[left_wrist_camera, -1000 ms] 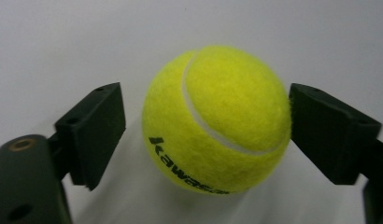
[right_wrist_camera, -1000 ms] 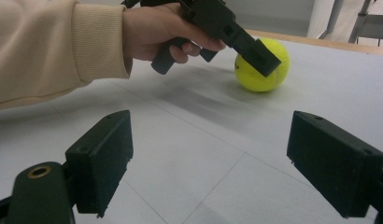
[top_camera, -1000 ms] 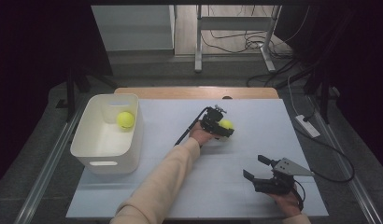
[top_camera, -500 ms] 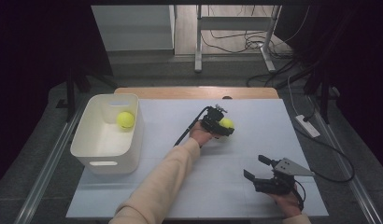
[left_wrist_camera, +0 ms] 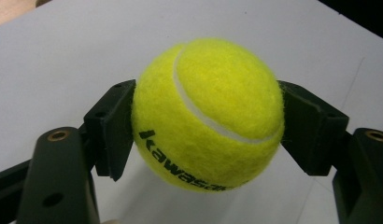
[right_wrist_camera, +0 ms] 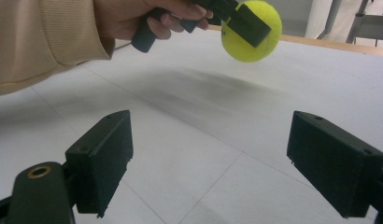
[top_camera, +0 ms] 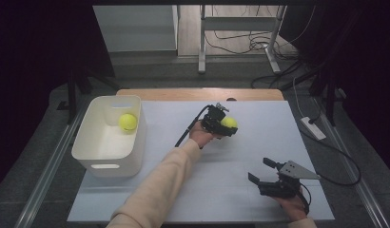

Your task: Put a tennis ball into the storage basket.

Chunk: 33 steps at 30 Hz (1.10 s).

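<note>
Nothing is shifting noticeably since the earlier frames: the left gripper is still clenching the tennis ball between both jaws, holding it above the white table near the middle of its far edge. In the right gripper view the ball is hanging clear of the surface. The right gripper is resting near the front right corner, jaws spread wide around nothing. A second tennis ball is lying in the white bin by the left edge.
</note>
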Tool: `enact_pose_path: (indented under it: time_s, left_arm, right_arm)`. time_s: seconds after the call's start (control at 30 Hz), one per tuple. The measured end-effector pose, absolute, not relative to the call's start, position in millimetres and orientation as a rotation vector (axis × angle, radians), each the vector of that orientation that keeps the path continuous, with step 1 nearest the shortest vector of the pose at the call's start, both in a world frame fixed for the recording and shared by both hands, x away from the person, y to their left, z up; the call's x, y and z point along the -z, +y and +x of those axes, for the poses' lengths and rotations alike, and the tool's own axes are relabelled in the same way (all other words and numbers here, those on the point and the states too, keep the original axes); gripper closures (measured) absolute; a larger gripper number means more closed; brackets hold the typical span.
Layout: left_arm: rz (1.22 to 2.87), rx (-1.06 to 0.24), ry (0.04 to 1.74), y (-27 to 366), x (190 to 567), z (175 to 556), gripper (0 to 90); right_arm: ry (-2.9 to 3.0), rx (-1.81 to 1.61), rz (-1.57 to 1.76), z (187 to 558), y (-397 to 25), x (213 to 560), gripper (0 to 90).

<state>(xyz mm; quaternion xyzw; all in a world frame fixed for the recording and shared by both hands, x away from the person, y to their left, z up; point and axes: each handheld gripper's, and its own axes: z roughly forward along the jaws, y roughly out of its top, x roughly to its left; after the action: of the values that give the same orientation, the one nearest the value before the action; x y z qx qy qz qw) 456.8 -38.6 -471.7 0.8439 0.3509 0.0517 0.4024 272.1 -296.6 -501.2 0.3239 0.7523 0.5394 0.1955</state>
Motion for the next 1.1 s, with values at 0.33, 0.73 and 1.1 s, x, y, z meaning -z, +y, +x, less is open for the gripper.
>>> enact_pose_path:
  time_s: [0.33, 0.73, 1.1]
  left_arm:
    - [2.105, -0.141, 0.892, -26, 459, 449, 27.1]
    - [2.077, -0.15, 0.902, -13, 453, 441, 27.1]
    - [2.052, -0.169, 0.893, -1, 441, 435, 27.1]
  right_arm:
    - [2.106, -1.508, 0.898, 272, -296, 501, 14.5]
    - [2.113, -1.506, 0.898, 272, -296, 501, 14.5]
    - [2.108, -1.504, 0.904, 271, -296, 501, 14.5]
